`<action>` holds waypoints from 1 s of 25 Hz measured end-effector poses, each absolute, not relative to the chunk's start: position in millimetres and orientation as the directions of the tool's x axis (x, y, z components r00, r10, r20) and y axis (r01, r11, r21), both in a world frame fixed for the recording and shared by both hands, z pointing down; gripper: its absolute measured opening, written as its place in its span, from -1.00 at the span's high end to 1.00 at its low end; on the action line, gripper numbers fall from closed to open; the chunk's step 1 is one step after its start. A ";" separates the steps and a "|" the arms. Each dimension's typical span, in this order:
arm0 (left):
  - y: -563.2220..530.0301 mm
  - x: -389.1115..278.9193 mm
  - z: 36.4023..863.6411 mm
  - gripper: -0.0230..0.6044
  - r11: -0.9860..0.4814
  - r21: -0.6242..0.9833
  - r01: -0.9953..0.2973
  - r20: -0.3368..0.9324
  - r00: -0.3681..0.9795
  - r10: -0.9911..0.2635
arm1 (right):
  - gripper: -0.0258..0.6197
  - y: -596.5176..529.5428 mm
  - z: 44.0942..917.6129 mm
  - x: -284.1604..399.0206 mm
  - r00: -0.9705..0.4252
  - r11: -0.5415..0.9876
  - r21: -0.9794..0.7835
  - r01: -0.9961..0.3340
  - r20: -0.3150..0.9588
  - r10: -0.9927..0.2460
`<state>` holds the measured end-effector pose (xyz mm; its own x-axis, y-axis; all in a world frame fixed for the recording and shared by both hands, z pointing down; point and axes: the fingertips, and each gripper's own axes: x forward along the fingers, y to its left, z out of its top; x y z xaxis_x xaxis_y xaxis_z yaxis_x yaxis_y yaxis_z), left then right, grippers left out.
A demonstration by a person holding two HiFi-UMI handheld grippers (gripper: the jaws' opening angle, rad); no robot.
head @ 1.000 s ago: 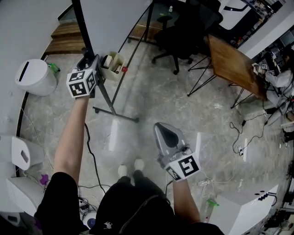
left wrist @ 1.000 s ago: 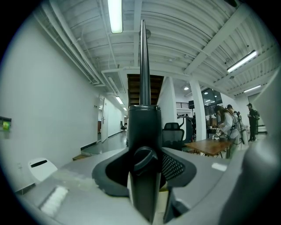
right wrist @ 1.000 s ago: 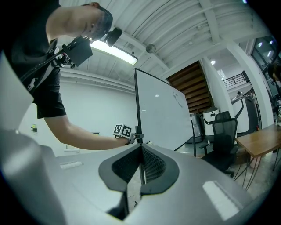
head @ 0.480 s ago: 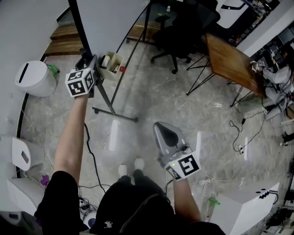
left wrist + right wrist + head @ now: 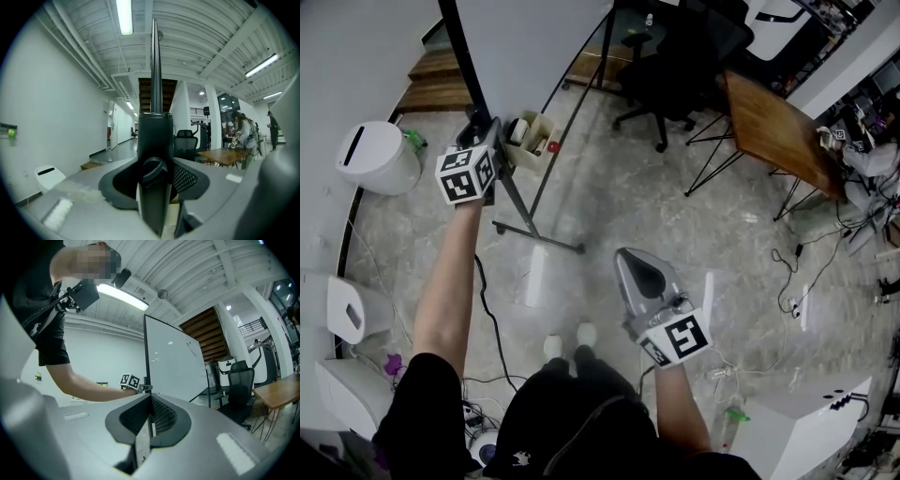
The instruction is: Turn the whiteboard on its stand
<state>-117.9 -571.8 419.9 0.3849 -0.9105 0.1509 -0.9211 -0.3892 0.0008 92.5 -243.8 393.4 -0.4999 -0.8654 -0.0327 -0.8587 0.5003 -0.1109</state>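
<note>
The whiteboard (image 5: 525,47) stands on a black stand (image 5: 539,234) ahead of me, seen nearly edge-on in the head view. My left gripper (image 5: 478,124) is at arm's length on the board's black side frame (image 5: 455,47), just above the stand's joint. In the left gripper view the black frame post (image 5: 156,136) with its knob fills the gap between the jaws of my left gripper (image 5: 154,161). My right gripper (image 5: 635,265) hangs lower, apart from the board, jaws together and empty. From the right gripper (image 5: 150,401) view the white board face (image 5: 173,366) shows.
A small tray (image 5: 530,136) with markers hangs on the stand. A white bin (image 5: 375,155) sits left, wooden steps (image 5: 431,80) behind. A black office chair (image 5: 675,66) and wooden table (image 5: 773,131) stand right. Cables (image 5: 797,262) trail on the floor; white box (image 5: 797,422) near right.
</note>
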 end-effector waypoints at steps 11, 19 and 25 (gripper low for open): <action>-534.0 -127.8 422.4 0.32 -0.381 0.000 -0.925 0.160 0.376 -0.913 | 0.91 -225.1 392.6 77.1 -0.508 0.510 -0.113 -0.853 -0.048 -0.860; -503.8 -133.7 424.1 0.32 -0.373 0.000 -0.928 0.166 0.368 -0.915 | 0.91 -206.6 390.3 75.5 -0.501 0.505 -0.107 -0.856 -0.059 -0.863; -483.6 -137.5 424.3 0.32 -0.358 0.005 -0.934 0.168 0.353 -0.920 | 0.91 -192.6 388.3 78.2 -0.494 0.498 -0.107 -0.860 -0.069 -0.867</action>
